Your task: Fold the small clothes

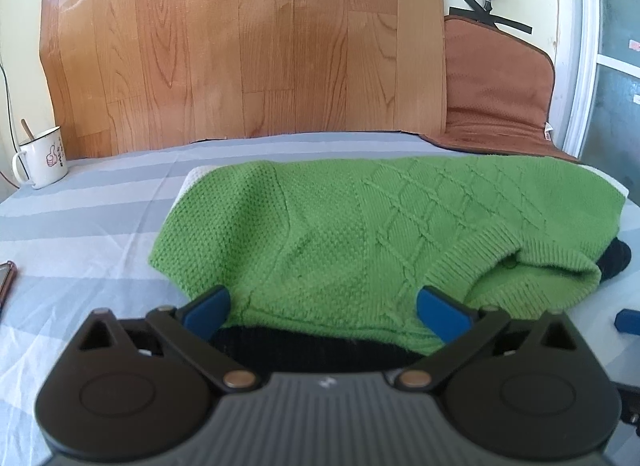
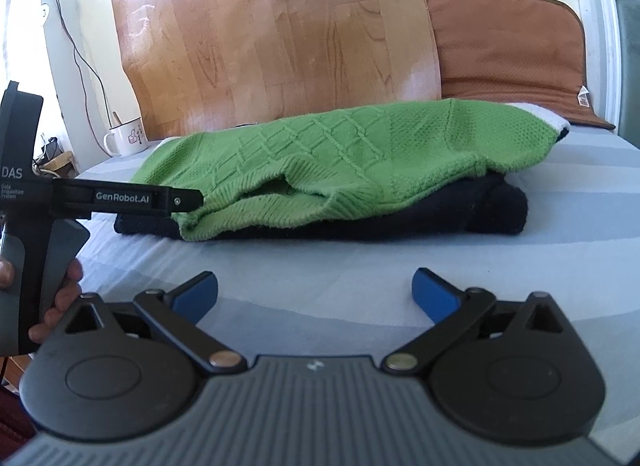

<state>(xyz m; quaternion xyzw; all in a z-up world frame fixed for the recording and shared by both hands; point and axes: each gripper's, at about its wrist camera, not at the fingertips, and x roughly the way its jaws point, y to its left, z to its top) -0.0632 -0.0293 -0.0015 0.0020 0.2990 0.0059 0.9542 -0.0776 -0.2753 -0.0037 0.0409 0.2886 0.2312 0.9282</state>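
A green knit sweater lies folded on top of a dark garment, with a white edge showing at the far side. My left gripper is open. Its blue pads stand at either side of the sweater's near edge without pressing on it. In the right wrist view the same green sweater rests on the dark garment. My right gripper is open over bare sheet, short of the pile, with nothing between its fingers. A hand holds the left gripper, and one of its fingers reaches the sweater's ribbed opening.
The pile sits on a blue and white striped sheet. A white mug stands at the far left. A wood-patterned board and a brown cushion lean against the wall behind. A phone's edge shows at the left.
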